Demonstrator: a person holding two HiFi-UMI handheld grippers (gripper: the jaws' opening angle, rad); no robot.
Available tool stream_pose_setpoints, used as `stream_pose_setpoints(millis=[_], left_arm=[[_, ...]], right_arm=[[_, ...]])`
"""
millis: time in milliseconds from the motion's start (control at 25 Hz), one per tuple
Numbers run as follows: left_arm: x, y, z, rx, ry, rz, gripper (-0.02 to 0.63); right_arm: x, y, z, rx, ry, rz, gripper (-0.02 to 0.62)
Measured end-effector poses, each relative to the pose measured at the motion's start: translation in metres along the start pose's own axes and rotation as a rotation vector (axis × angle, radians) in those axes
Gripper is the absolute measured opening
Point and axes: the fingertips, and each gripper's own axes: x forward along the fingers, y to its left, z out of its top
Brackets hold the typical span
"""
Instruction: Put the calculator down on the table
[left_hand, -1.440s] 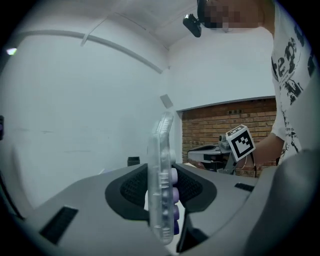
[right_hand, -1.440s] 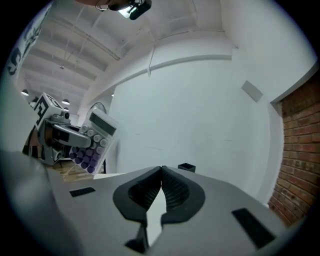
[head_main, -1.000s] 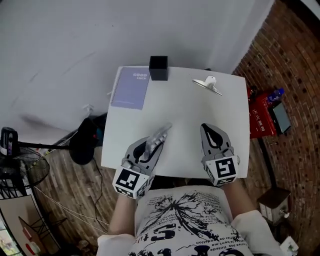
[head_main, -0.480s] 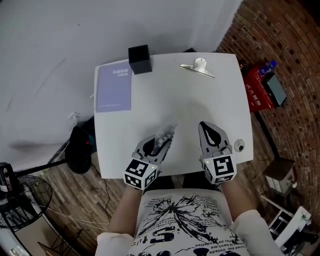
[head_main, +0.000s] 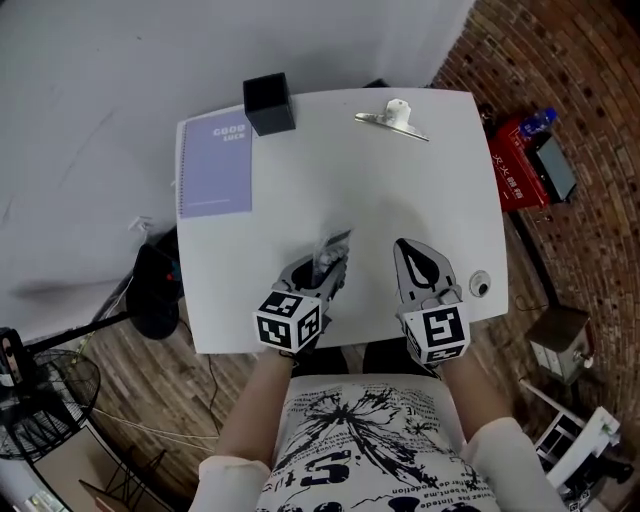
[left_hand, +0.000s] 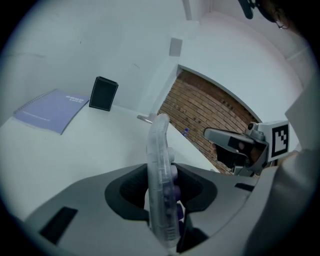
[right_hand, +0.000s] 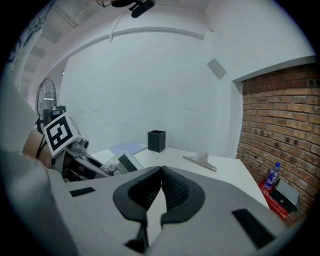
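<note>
A clear plastic calculator (left_hand: 161, 170) with purple keys stands on edge between the jaws of my left gripper (left_hand: 163, 176), which is shut on it. In the head view the left gripper (head_main: 324, 268) holds the calculator (head_main: 330, 250) just over the near part of the white table (head_main: 300, 200). The calculator's display end (right_hand: 127, 162) shows in the right gripper view. My right gripper (head_main: 409, 246) hovers beside it on the right, shut with its pads (right_hand: 170, 187) meeting and nothing between them.
A purple notebook (head_main: 215, 165) lies at the far left of the table, with a black box (head_main: 268, 103) behind it. A metal clip (head_main: 392, 118) rests at the far right. A small round object (head_main: 479, 286) sits near the right edge. A red box (head_main: 512, 172) is on the floor.
Both grippers have sunk toward the table's near edge. The left one has rolled with the calculator still in its jaws. The right one stays shut.
</note>
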Motion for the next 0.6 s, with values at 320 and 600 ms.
stream_pose_setpoints(millis=[320,600], left_arm=[[0.016,0.022,-0.007,-0.037,0.071,0.146,0.162],[0.014,0.036,-0.009,-0.067,0.084,0.21,0.202]], right_arm=[[0.012,0.0,-0.004,0.01,0.007,0.031,0.015],[0.02,-0.002,-0.001,0.01,0.009,0.038,0.015]])
